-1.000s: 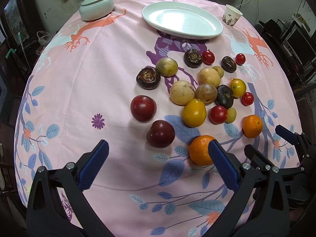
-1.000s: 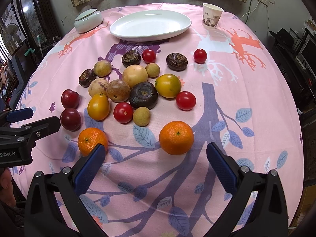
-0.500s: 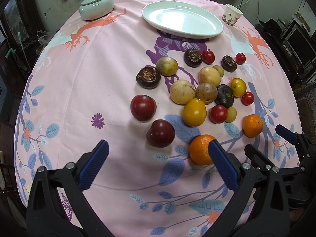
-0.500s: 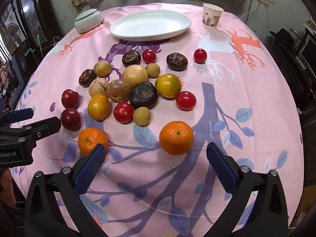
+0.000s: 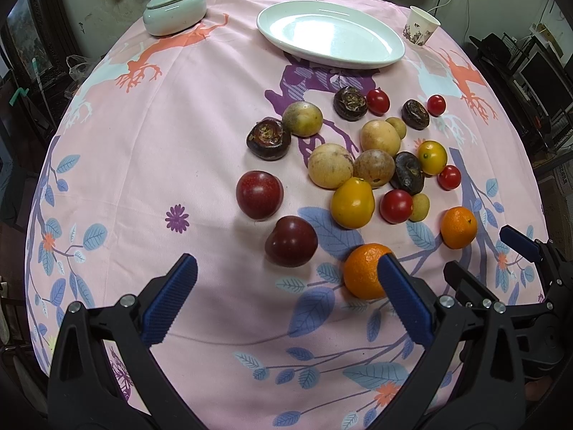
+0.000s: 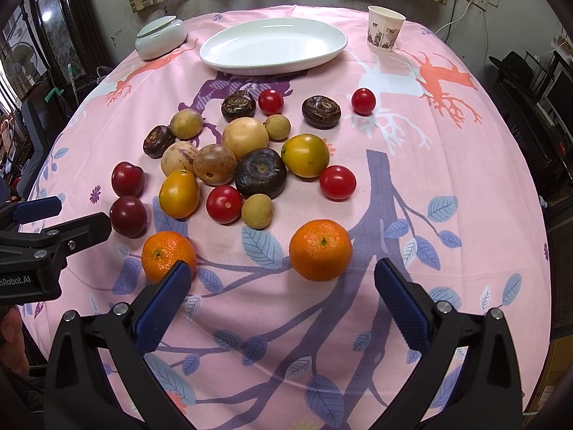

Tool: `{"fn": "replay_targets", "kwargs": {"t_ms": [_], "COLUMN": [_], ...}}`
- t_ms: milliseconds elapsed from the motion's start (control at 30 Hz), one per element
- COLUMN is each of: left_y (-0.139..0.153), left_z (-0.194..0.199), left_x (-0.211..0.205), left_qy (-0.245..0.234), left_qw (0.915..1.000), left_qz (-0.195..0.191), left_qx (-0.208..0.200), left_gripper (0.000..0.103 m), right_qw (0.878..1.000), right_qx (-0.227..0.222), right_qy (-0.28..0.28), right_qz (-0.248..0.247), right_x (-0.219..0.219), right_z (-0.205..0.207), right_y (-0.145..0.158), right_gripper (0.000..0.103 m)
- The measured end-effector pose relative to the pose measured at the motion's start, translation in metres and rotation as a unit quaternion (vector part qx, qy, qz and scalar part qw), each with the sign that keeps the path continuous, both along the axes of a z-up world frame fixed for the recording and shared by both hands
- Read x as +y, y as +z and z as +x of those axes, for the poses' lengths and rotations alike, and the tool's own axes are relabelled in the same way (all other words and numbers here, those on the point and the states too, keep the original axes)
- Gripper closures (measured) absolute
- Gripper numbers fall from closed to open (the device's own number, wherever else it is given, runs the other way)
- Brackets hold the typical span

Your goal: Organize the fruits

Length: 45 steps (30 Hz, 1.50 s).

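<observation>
Right wrist view: jaws spread wide before an orange (image 6: 320,249).

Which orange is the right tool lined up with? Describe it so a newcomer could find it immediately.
Start at the white oval plate at the far side of the pink patterned tablecloth, then come down past the fruit cluster to the near edge. Two round oranges sit there: take the larger orange, directly ahead of the open right tool. The smaller orange lies left, beside the dark red plums.
</observation>
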<state>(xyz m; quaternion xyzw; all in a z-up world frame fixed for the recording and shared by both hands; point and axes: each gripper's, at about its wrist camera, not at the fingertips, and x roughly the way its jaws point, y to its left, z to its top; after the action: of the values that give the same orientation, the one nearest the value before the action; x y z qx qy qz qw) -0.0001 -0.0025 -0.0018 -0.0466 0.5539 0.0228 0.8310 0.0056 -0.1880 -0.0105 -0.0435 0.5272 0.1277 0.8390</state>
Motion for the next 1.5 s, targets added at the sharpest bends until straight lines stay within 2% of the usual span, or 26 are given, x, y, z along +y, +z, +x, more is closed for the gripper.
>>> {"fn": "replay_targets", "kwargs": {"t_ms": [900,1067,1300,1333,1400,1500], "left_y": [-0.005,-0.018,-0.019,-0.020,-0.022,-0.029], "left_z": [-0.003,0.000,0.004,0.003,0.004,0.005], "left_x": [0.001,0.021,0.062,0.064,0.063,0.054], "left_qy": [0.000,0.011,0.028,0.027,0.020,0.000], "left_qw": [1.0000,0.9998,0.9996,0.9996,0.9998,0.9998], "left_qz": [-0.004,-0.004,0.002,0.005,0.007,0.009], "left_qx": [0.006,0.018,0.001,0.000,0.005,0.019], "left_gripper": [0.002,0.002,0.002,0.002,0.002,0.002], "right_qw": [1.000,1.000,0.999,0.999,0.999,0.999], "right_qx": [0.004,-0.013,-0.022,-0.020,-0.015,-0.002], "right_qy": [-0.002,0.010,0.023,0.026,0.029,0.039], "right_qz": [0.000,-0.020,-0.018,-0.016,-0.012,-0.003], "right_x": [0.001,-0.005,-0.018,-0.019,-0.020,-0.017], "right_z": [0.003,0.000,-0.002,-0.001,0.002,0.007], "right_y": [-0.004,-0.011,-0.019,-0.021,-0.024,-0.030], "right_gripper": [0.001,0.001,0.002,0.003,0.015,0.025]}}
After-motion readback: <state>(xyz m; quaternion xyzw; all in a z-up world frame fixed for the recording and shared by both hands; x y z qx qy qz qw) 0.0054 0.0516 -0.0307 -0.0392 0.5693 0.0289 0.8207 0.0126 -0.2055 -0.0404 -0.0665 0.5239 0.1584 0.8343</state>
